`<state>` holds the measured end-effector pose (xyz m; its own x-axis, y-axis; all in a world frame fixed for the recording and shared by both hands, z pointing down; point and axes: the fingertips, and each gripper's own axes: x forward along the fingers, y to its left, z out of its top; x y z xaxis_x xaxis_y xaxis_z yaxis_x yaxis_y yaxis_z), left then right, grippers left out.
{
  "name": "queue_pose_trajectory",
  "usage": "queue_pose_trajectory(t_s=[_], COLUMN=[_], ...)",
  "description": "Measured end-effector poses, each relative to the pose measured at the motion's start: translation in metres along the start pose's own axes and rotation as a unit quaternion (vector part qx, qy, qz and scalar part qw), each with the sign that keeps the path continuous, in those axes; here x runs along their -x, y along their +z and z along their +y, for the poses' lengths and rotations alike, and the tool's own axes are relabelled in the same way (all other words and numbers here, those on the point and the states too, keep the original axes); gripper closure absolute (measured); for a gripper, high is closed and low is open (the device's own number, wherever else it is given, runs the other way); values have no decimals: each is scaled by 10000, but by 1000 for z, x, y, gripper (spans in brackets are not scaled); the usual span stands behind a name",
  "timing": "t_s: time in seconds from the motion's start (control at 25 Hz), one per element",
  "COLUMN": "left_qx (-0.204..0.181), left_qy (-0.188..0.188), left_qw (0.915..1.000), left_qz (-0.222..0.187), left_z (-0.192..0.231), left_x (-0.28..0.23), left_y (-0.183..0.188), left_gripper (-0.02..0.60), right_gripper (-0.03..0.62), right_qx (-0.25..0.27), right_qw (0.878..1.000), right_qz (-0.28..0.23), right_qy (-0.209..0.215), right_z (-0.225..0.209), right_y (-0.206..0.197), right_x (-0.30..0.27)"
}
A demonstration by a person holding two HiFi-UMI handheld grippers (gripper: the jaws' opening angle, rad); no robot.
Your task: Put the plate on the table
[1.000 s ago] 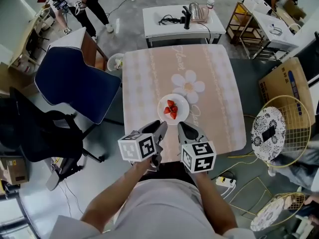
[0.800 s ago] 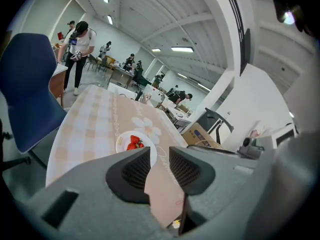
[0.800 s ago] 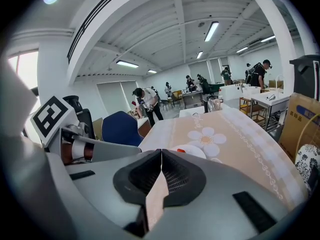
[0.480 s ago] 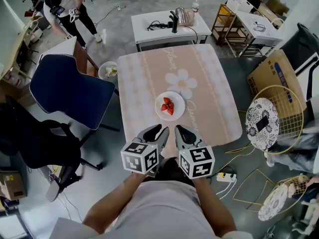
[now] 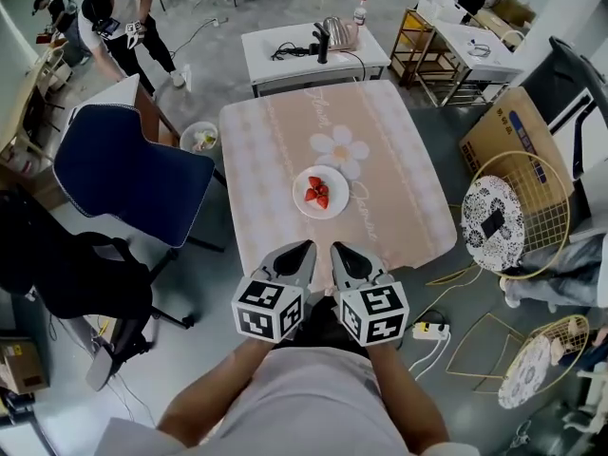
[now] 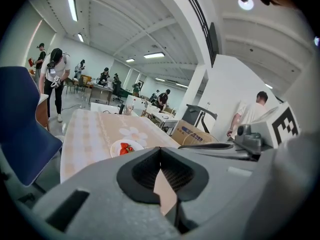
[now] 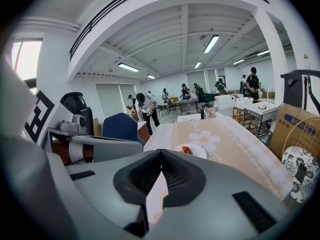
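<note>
In the head view, the left gripper (image 5: 302, 252) and the right gripper (image 5: 340, 253) sit side by side just off the near edge of the square table with a pink flower-print cloth (image 5: 285, 150). Both point toward the table's middle. Their grey jaws look drawn together, and neither touches anything. The person's bare forearms (image 5: 218, 388) reach forward from the body, level and close together, with the marker cubes (image 5: 269, 307) facing up. The round white plate (image 5: 332, 183) rests near the table's centre, carrying red strawberries (image 5: 316, 193), well apart from both grippers.

In the left gripper view, the left gripper (image 6: 160, 149) has its jaws closed tip to tip with nothing between them. The plate (image 6: 116, 149) lies on the table ahead, beyond the jaw tips.

In the right gripper view, the right gripper (image 7: 161, 151) also has its jaws pressed together and empty. The plate (image 7: 197, 151) sits on the table just past them.
</note>
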<state>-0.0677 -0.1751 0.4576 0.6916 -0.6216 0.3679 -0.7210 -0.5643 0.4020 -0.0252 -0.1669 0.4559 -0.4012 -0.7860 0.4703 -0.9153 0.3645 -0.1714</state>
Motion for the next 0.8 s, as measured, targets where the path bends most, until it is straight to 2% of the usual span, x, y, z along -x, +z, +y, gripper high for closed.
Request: queue_pose_trajectory(t_s=[0.8], left_qx=[-230], left_qy=[-122], left_qw=[9996], left_qz=[-91], left_z=[-16], left_x=[12], left_y=[-4], left_gripper=[575], right_gripper=[591], right_qx=[103], right_qw=[9998], right_qz=[-150], right_qy=[-20], right_z=[14], right_y=[0], right_x=[15])
